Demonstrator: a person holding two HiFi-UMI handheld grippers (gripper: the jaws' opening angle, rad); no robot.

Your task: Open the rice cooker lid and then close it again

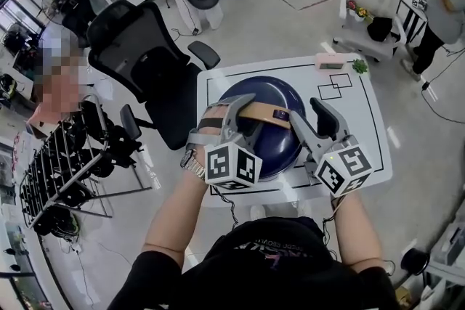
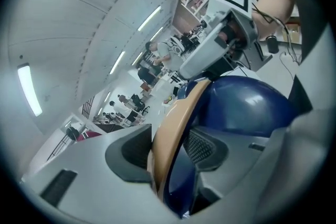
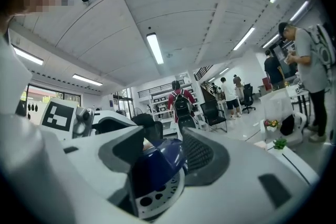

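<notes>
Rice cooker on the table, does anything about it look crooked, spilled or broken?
Nothing stands out. The rice cooker sits inside the black outline on the table, with no spill or damage visible. The left gripper clamps its tan handle, the right gripper its lid edge.

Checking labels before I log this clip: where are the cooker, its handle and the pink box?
cooker (image 1: 275, 91), head view, bare blue dome.
handle (image 1: 259, 111), head view, middle of tan strap.
pink box (image 1: 330, 62), head view, top face.
</notes>
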